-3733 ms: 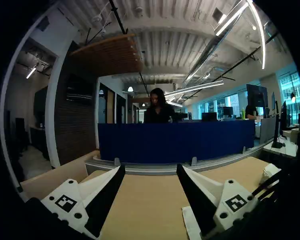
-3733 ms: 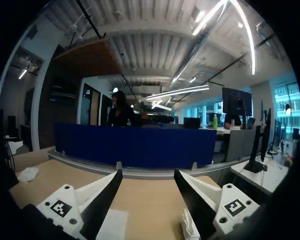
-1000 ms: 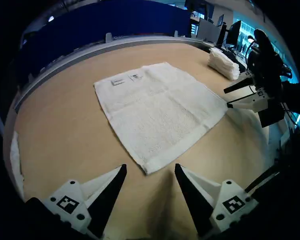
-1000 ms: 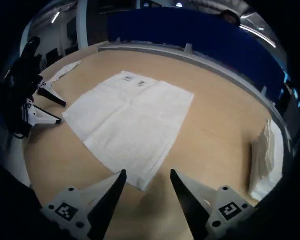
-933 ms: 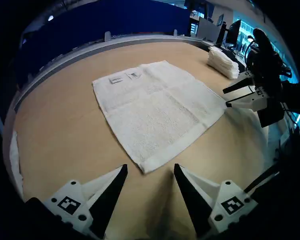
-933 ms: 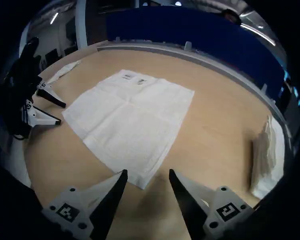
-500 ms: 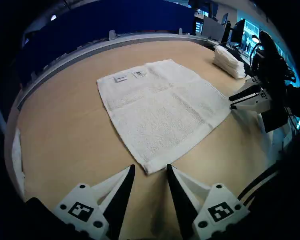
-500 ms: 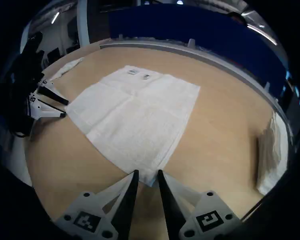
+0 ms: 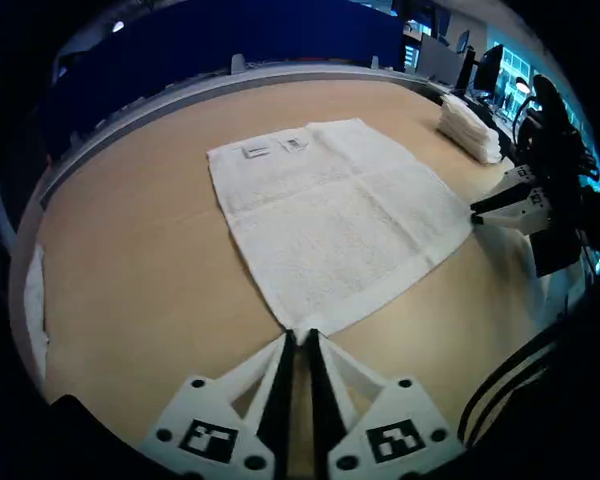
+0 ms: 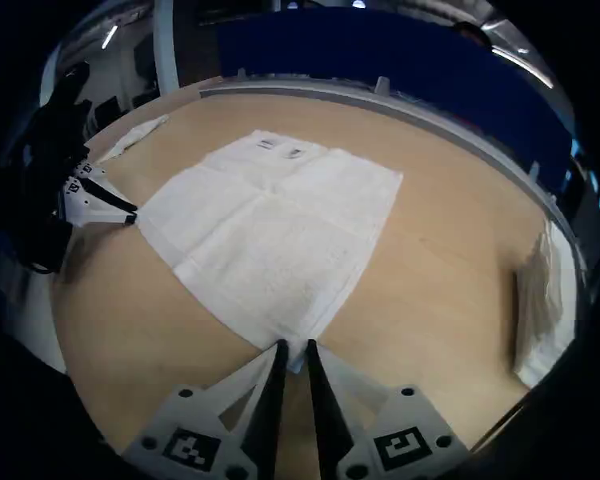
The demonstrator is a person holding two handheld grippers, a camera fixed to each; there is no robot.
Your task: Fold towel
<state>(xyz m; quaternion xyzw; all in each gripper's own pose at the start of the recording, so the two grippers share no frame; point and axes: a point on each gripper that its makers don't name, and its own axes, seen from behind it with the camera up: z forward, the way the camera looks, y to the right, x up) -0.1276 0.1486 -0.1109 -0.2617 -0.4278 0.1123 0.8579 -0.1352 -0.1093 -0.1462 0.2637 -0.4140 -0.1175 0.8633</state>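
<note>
A blue partition (image 9: 220, 40) runs along the counter's (image 9: 140, 240) far edge at 12 o'clock. A stack of folded towels (image 9: 468, 132) sits at 2 o'clock and a loose white cloth (image 9: 34, 304) at 9 o'clock. Both are well apart from the towel (image 9: 332, 216), which lies flat mid-counter. It is nearly square, so its long axis is unclear. Its labels (image 9: 258, 149) point toward 11 o'clock. The left gripper's (image 9: 299, 340) jaws, almost together, pinch the towel's 6 o'clock corner. The right gripper's (image 10: 294, 352) jaws pinch the neighbouring corner.

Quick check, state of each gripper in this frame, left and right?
Left gripper: closed, pinching the near corner of the towel.
Right gripper: closed, pinching another towel corner.
</note>
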